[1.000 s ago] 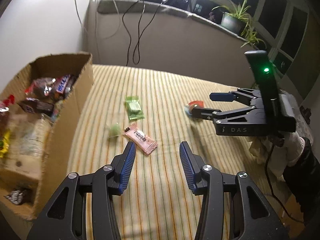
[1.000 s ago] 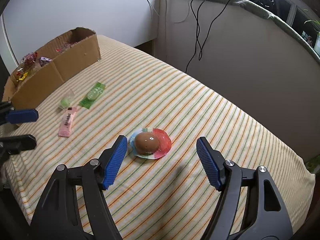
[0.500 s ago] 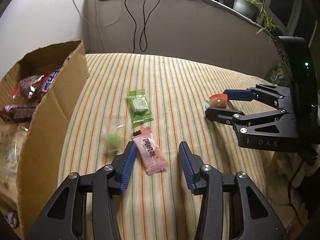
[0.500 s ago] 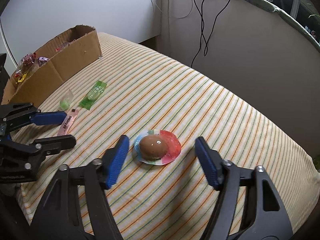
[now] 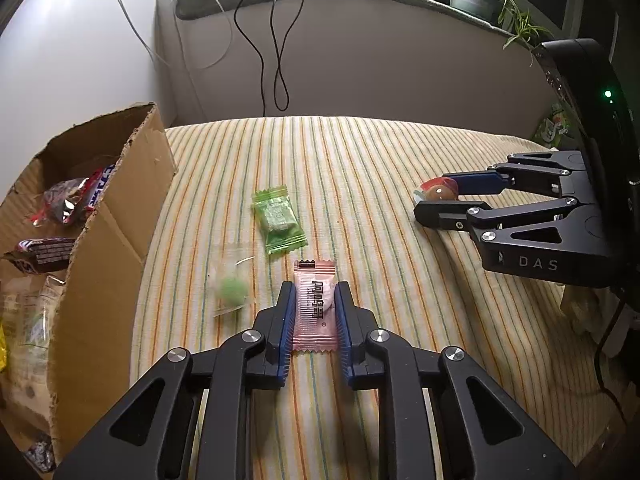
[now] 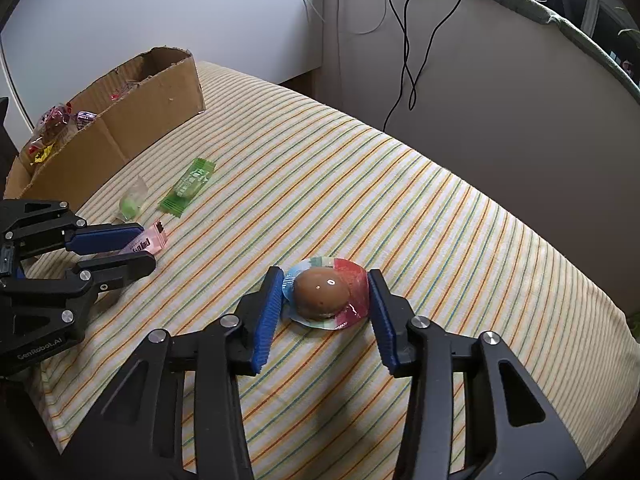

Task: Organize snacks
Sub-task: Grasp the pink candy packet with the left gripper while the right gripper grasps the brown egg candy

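A pink snack packet (image 5: 316, 308) lies on the striped cloth (image 5: 360, 152). My left gripper (image 5: 315, 294) is closing, and its blue pads press on the packet's two long sides. From the right wrist view the left gripper (image 6: 146, 245) shows with the pink packet (image 6: 151, 241) poking out of its tips. A brown egg in a round colourful wrapper (image 6: 322, 294) sits between the pads of my right gripper (image 6: 326, 280). Its jaws are closing too, and the wrapper's rim is squeezed. The left wrist view shows the right gripper (image 5: 436, 202) around the egg (image 5: 438, 192).
A cardboard box (image 5: 116, 208) with several snacks stands at the left, also visible as the box (image 6: 132, 120). A green packet (image 5: 278, 218) and a clear-wrapped green candy (image 5: 232, 290) lie near the left gripper. Cables (image 5: 276, 60) hang on the back wall.
Both grippers' jaws narrowed from wide apart. The left moved forward over the pink packet and closed on it; the right closed onto the egg's wrapper, staying in place.
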Demonstrator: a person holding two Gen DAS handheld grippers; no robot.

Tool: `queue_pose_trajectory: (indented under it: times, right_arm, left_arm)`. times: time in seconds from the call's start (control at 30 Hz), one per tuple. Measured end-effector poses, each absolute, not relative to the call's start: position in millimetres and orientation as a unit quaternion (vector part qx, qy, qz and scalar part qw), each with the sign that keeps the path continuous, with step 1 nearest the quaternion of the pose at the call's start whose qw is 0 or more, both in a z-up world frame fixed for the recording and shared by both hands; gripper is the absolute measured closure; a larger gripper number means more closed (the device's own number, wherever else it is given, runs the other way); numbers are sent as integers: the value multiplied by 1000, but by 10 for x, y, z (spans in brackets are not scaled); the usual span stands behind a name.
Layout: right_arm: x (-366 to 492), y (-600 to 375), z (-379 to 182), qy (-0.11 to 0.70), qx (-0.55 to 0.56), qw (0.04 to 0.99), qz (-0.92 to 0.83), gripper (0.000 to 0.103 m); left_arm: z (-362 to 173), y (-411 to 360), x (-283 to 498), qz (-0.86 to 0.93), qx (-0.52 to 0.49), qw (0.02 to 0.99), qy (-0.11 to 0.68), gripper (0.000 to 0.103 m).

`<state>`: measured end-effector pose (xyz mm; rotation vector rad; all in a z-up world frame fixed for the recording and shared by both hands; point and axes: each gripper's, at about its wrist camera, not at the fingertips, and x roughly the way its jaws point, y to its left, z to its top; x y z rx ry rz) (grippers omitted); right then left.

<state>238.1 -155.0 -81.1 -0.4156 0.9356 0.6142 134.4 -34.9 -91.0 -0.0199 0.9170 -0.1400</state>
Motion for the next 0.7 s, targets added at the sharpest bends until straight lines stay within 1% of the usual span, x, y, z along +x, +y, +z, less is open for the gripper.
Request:
queue_pose_trajectory:
  times: [0.33, 0.7]
  right_arm:
    - [2278, -1621, -705, 439, -179, 833, 285, 63]
    - [2082, -1458, -331, 408, -173, 844, 302, 63]
  left_arm:
    - [-707, -192, 1148, -76, -29, 904, 419, 86]
    - [-361, 113, 851, -65, -44, 925, 371, 86]
